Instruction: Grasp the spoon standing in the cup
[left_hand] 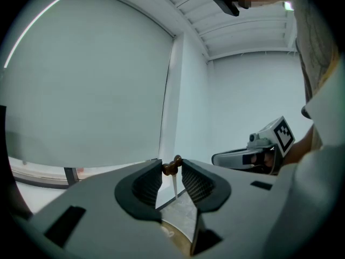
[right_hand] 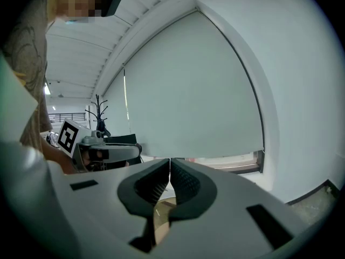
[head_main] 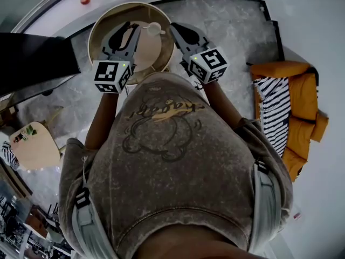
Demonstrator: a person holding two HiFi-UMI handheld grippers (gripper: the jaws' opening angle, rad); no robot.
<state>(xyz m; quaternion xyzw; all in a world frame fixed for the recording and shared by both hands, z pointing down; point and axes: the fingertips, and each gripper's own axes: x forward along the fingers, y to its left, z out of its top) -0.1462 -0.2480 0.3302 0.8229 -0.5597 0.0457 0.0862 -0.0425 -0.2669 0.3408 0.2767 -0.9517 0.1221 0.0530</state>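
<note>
Left tool (left_hand: 172, 169) gripping spoon (left_hand: 176, 186), right tool (right_hand: 168, 165) closed empty, cup (head_main: 153, 29) on round table (head_main: 107, 20), orange sofa (head_main: 303, 104) aside

white spoon (left_hand: 171, 168) with brown knob top, upright, pinched in left gripper (left_hand: 172, 165) fingers (left_hand: 197, 185); white cup (head_main: 153, 28) on table (head_main: 105, 20).
</note>
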